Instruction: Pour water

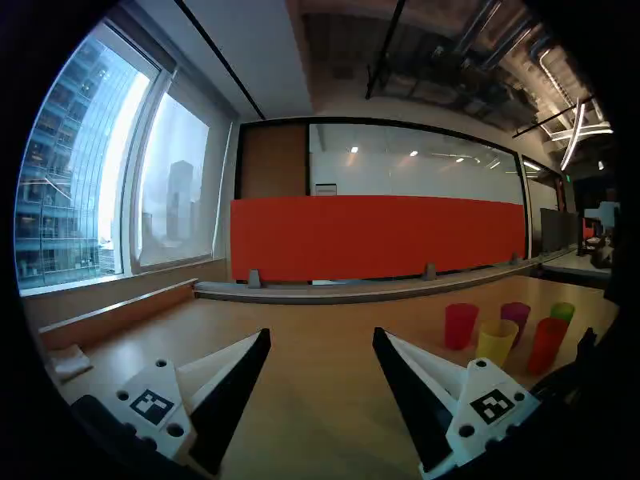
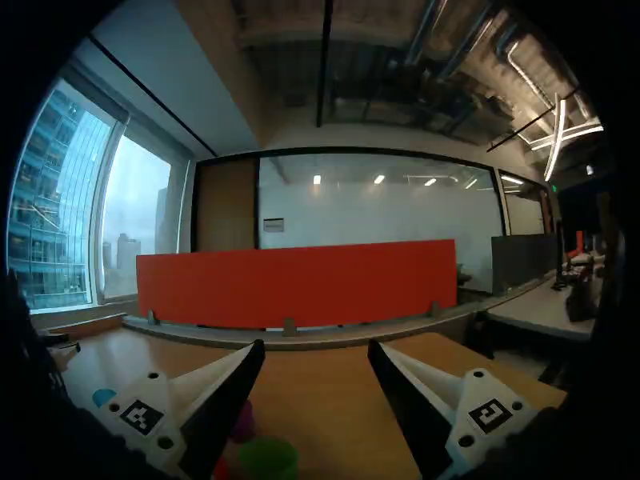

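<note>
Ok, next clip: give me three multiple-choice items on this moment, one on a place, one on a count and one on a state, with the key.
1. In the left gripper view, where do the cups stand?
A. On the table, to the right of the left tongs
B. Inside the gap of the tongs
C. On the window ledge

2. How many cups does that view show?
A. Three
B. Five
C. Eight

3. How are the left tongs?
A. Shut on a cup
B. Open, holding nothing
C. Shut, holding nothing

Key:
1 A: the group sits on the wood, off to the right.
2 B: there is a red cup, purple cup, yellow cup, green cup and orange cup.
3 B: bare wood shows across the wide gap of the tongs.
</note>
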Available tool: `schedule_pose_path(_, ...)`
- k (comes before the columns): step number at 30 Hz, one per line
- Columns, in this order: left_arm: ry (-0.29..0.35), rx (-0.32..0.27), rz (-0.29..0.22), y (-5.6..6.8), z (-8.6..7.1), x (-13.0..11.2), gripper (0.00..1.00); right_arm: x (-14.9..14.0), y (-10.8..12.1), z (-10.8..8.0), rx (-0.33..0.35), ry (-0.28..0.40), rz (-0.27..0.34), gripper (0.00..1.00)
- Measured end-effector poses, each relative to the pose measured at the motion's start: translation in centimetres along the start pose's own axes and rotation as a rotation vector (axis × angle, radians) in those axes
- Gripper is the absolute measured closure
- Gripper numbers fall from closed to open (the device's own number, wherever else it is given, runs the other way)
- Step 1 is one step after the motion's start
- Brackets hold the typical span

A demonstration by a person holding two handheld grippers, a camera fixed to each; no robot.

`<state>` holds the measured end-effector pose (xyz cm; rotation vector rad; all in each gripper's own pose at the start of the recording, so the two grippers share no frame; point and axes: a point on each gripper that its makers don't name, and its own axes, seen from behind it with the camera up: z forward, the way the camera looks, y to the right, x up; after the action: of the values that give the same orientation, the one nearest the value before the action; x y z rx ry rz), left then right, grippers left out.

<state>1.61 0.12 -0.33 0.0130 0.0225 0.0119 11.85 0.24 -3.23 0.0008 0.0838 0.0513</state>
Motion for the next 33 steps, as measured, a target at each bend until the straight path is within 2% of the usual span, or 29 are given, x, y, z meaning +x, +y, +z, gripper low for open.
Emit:
schedule_pose_path(12,-0.007,0.0,-0.017,-0.4,0.3,-1.3,0.05,0.0,0.3,-0.2,-0.006,0.003,0.003,0.0)
schedule_pose_path(33,-0.022,-0.006,-0.013,-0.4,0.6,-1.9,0.05,0.1,0.6,-0.2,-0.01,0.004,0.003,0.0)
